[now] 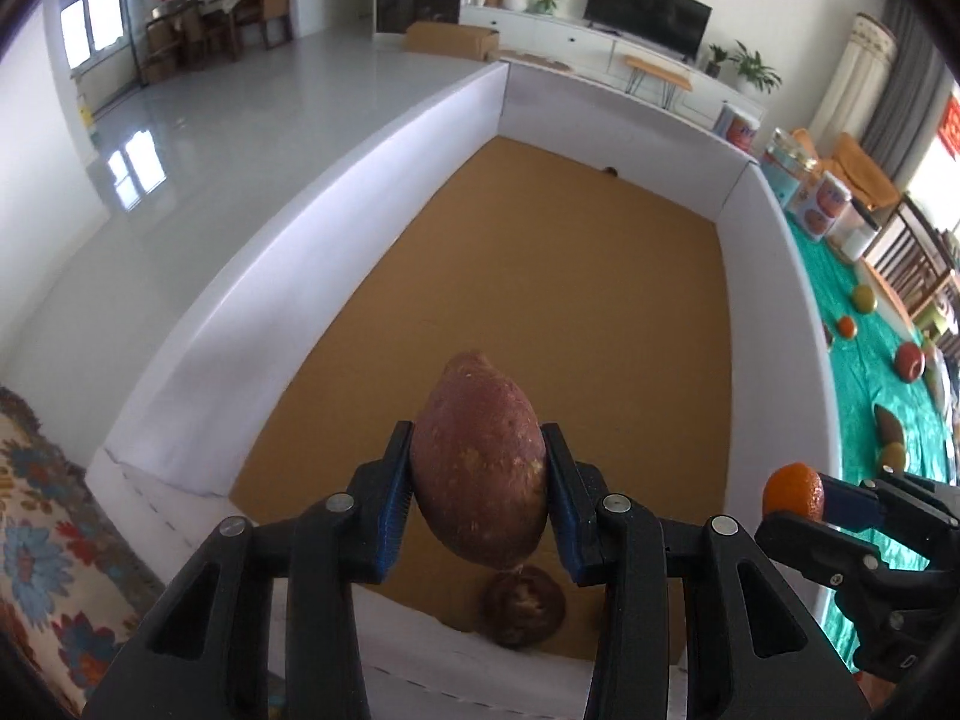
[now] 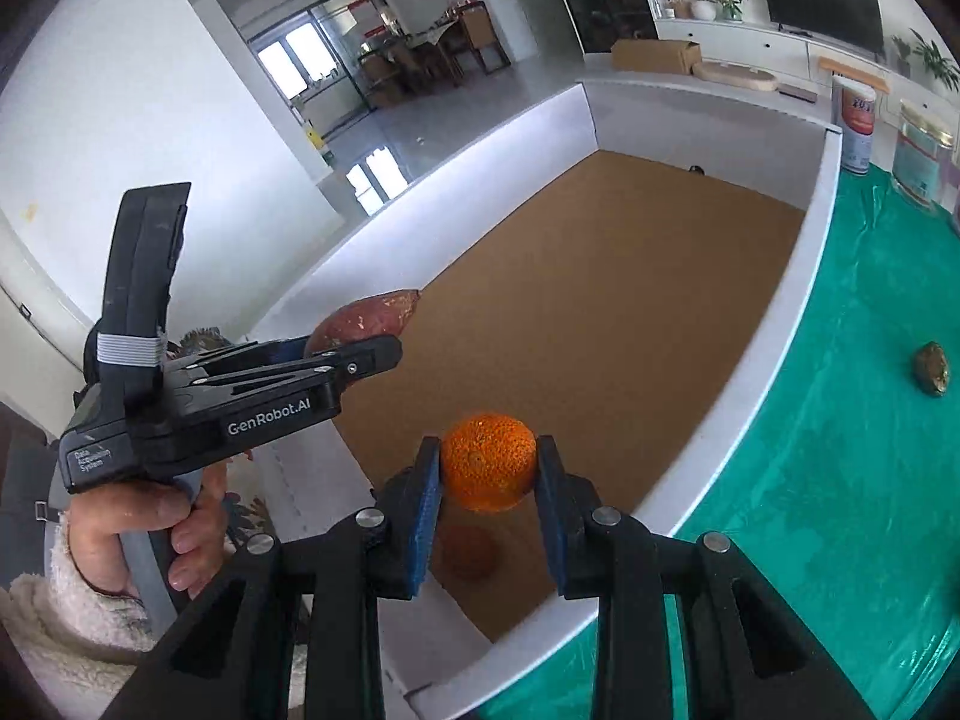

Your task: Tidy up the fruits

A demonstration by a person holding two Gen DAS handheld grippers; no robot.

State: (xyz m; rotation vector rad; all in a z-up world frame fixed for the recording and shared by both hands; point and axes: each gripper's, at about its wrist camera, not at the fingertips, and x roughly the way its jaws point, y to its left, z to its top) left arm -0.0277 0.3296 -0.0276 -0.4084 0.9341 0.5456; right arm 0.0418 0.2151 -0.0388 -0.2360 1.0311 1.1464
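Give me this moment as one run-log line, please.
left gripper: shut on sweet potato | right gripper: shut on orange | both over white box | round brown item inside

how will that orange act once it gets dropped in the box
The orange is round, so on the flat brown floor of the box it will probably roll a little. The white walls should stop it. Its pebbled peel likely grips well between the right fingers, and it looks firm, not fragile.
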